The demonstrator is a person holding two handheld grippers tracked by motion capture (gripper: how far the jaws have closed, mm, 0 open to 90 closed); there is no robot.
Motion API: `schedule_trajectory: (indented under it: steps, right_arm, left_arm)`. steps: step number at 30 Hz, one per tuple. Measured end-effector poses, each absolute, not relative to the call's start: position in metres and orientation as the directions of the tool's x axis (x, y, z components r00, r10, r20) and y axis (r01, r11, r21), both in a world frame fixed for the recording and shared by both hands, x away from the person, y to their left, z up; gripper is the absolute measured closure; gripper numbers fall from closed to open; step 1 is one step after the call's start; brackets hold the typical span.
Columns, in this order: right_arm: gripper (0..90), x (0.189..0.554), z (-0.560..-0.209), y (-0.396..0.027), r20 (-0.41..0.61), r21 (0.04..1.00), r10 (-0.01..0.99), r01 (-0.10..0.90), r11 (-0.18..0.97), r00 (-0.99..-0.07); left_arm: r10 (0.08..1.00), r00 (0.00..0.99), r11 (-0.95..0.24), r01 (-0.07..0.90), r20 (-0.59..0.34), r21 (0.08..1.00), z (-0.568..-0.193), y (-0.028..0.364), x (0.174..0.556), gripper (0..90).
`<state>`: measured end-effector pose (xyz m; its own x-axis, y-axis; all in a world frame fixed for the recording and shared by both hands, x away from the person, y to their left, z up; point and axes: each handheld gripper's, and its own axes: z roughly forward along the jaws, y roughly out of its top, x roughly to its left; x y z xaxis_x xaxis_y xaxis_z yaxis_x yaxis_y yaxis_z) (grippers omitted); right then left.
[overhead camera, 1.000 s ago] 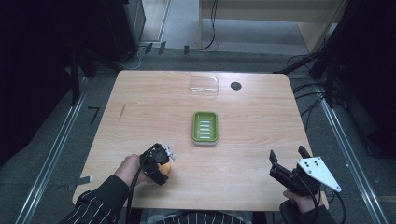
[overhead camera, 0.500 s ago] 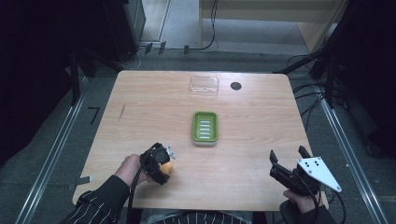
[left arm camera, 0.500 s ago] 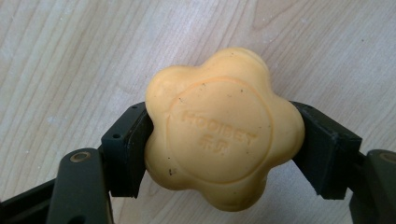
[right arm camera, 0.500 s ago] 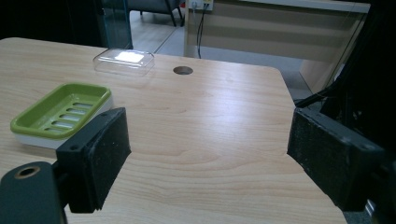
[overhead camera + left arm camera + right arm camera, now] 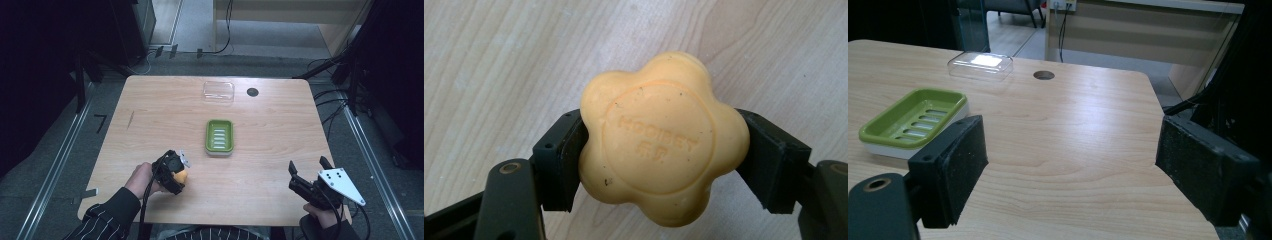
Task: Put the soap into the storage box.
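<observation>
Left tool [image 5: 176,176] clamped shut — right tool [image 5: 306,176] jaws spread wide.

Orange soap [image 5: 659,140] — green dish [image 5: 219,136] — pinstriped sleeve [image 5: 107,220].

Orange flower-shaped soap [image 5: 661,137], stamped face up, pinched between the left tool's [image 5: 172,172] jaws at the desk's seven o'clock.
</observation>
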<state>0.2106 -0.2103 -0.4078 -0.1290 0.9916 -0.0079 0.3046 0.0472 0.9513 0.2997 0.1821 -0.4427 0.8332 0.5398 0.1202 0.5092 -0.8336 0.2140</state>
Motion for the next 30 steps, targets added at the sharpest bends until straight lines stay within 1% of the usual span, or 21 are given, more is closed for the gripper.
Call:
schedule_trajectory:
  steps: [12,26,30]
  right_arm:
    - [13.6,0.211,-0.408,-0.21,-0.007,0.951,0.992,0.305,0.046,-0.129]
    - [13.7,0.21,-0.408,-0.211,-0.006,0.951,0.992,0.306,0.045,-0.128]
    - [13.6,0.21,-0.408,-0.211,-0.007,0.951,0.992,0.305,0.046,-0.129]
  left_arm:
    - [0.529,0.836,-0.841,0.493,0.144,0.223,-0.443,0.168,0.314,27.9]
    - [0.54,0.824,-0.83,0.486,0.173,0.275,-0.44,0.158,0.329,27.9]
    - [0.553,0.812,-0.818,0.487,0.185,0.307,-0.435,0.157,0.335,28.0]
